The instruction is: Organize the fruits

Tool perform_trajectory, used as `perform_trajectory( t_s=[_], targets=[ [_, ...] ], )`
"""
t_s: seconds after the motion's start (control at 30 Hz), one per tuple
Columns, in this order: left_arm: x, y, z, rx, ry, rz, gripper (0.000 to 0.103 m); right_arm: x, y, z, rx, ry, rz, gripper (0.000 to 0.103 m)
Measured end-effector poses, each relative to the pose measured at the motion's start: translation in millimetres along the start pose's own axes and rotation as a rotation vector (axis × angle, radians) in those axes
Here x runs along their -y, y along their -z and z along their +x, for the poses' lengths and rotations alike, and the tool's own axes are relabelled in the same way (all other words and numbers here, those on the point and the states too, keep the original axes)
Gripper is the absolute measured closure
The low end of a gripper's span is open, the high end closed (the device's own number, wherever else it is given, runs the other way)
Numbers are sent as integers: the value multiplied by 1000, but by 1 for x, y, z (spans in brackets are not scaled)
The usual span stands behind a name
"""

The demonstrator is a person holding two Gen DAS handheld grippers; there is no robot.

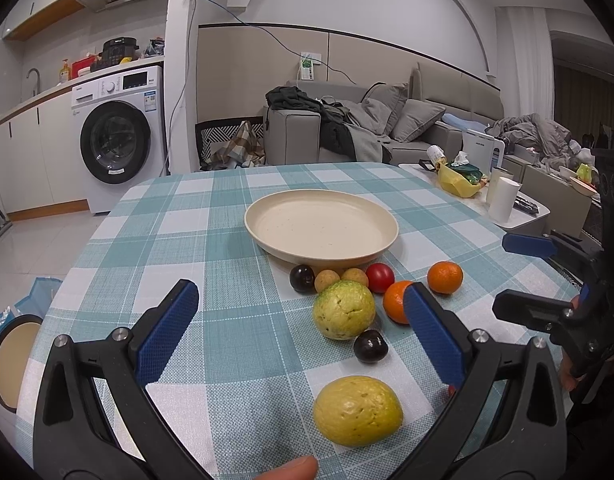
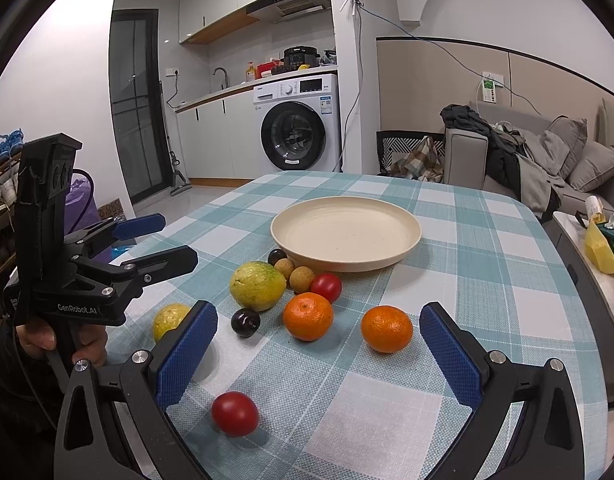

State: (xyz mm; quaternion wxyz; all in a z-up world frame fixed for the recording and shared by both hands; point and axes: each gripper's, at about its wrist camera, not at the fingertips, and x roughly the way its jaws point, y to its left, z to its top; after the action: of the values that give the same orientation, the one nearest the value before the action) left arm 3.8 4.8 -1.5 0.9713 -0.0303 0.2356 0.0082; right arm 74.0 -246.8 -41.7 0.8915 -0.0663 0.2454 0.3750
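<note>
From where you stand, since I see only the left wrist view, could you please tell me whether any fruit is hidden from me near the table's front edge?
Observer: Yes, a second red tomato lies alone on the tablecloth, in front of the fruit cluster.
Operator: Thank you. Is the right gripper holding anything?
Observer: No, the right gripper is open and grips nothing.
Operator: And the orange that I see only in part?
Observer: That orange sits whole on the cloth, clearly apart from the other orange.
</note>
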Motion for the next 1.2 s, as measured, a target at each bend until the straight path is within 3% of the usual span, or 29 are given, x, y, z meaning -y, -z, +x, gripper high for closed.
perform_trajectory(
  t_s=[0.93,1.1,1.2],
  targets=[
    [-2,-7,-4,5,4,11,1,2,-1,1,-31,19,13,0],
    [-4,-10,-2,-31,1,38,1,-2,-1,9,-117,36,-4,0],
    [-5,-9,-3,-68,29,52,1,-4,4,14,-187,-12,8,0]
  ],
)
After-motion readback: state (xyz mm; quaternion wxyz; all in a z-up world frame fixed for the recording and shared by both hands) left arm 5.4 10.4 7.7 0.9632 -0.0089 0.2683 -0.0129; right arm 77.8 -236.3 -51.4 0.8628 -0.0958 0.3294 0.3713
